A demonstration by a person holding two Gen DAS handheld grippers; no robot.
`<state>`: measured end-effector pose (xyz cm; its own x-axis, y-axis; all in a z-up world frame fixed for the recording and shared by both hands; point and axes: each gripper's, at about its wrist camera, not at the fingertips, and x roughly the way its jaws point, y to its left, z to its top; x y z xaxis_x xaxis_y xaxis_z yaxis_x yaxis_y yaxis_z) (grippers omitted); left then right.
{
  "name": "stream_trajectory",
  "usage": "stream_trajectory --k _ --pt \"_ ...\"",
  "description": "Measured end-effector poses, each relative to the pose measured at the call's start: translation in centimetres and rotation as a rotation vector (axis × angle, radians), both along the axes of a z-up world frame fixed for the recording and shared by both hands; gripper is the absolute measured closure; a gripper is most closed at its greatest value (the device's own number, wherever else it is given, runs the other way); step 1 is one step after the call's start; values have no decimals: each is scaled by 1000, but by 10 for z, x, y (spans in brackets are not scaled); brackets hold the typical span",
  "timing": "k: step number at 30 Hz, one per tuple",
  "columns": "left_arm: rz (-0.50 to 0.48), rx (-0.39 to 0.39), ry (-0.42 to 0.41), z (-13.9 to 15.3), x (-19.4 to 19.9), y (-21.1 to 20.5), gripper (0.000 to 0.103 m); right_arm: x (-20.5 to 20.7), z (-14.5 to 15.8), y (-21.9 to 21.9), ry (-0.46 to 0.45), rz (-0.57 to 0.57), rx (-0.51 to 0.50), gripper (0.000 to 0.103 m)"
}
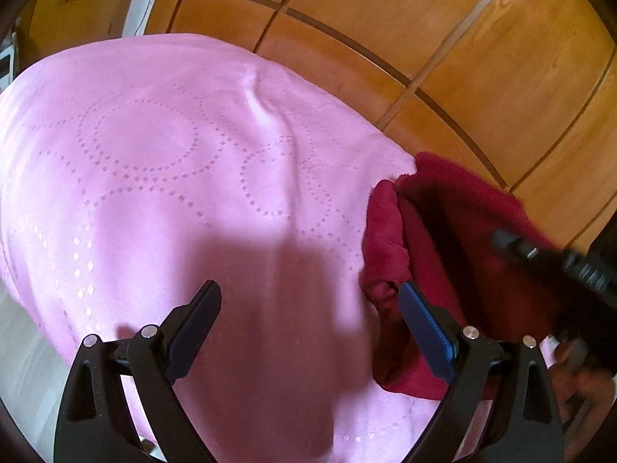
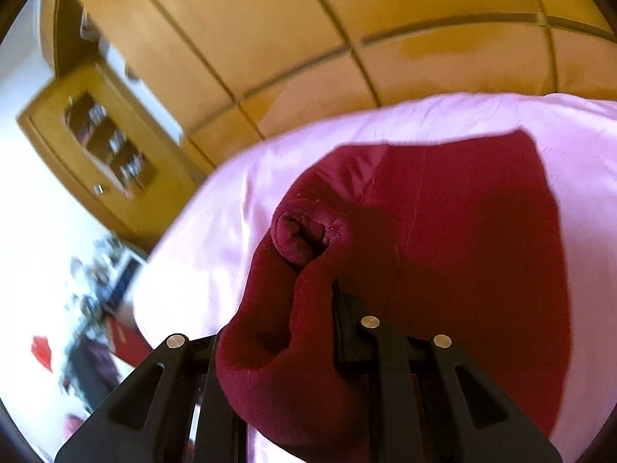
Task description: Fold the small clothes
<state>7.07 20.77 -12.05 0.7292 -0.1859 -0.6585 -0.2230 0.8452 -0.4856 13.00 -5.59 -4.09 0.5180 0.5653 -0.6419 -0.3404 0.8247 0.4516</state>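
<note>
- Pinching a bunched fold of the dark red garment [image 2: 443,231], the right gripper [image 2: 308,308] has its fingers clamped on cloth.
- Left gripper [image 1: 308,308] hovers with fingers spread, empty, one pad beside the garment's rolled edge.
- Garment lies on the pink bedcover [image 1: 154,154], near its edge by the wooden wardrobe [image 1: 462,58].
- Folding looks just begun; no neat fold shows.
- Garment's type and full outline are hidden; motion blur smears the right gripper in the left view.

- The garment [image 1: 455,239] lies on the bedspread [image 1: 173,162], near its right edge in the left wrist view.
- The wardrobe [image 1: 443,38] stands behind the bed.
</note>
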Motion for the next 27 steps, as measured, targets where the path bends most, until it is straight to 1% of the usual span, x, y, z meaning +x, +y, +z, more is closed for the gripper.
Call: stream_trajectory --k 1,2,3,4,5,7,8,9,11,12,13,14,15,18,20,23,24,25,27 --pt "3 -3 1 0 -1 1 10 -1 -7 8 2 18 -30 85" --pt "5 -5 2 -1 0 1 10 -2 -12 14 9 36 -54 82" --pt "6 -6 4 -2 0 1 10 -1 -14 23 20 50 -65 74" --pt "6 -5 6 -2 0 0 10 -2 -18 25 26 66 -59 71" --pt "5 -3 7 -2 1 0 10 -4 -20 26 21 86 -48 65" --pt "5 0 5 -2 0 -1 10 -9 -19 25 -3 113 -26 51" --pt "5 -1 5 -2 -1 0 10 -11 -17 21 -2 143 25 37" --pt "5 -3 4 -2 -3 0 10 -11 -14 17 11 167 81 31" --pt "8 -10 -2 0 -5 2 10 -15 -10 9 22 184 164 31" --pt "13 -11 -10 2 -6 2 10 -19 -7 -1 14 176 186 31" --pt "15 -9 -19 5 -7 1 10 -23 -3 -1 2 163 191 30" --pt "14 -5 -33 8 -9 0 10 -28 0 -15 -20 130 188 26" --pt "13 0 -52 12 -11 -2 10 -31 4 -25 -39 88 172 22" --pt "-13 7 -121 29 -18 -13 11 -43 8 -72 -73 -74 109 22" --pt "-70 -9 -183 42 -23 -27 11 -52 6 -104 -65 -177 53 22" --pt "-171 10 -220 58 -22 -52 12 -61 -3 -135 -22 -259 9 22" --pt "-211 24 -221 61 -19 -62 14 -64 -7 -140 -8 -275 10 22" --pt "-229 33 -217 61 -16 -67 17 -67 -11 -144 6 -285 13 22" --pt "-255 64 -183 57 -7 -78 30 -68 -17 -145 28 -287 11 22"
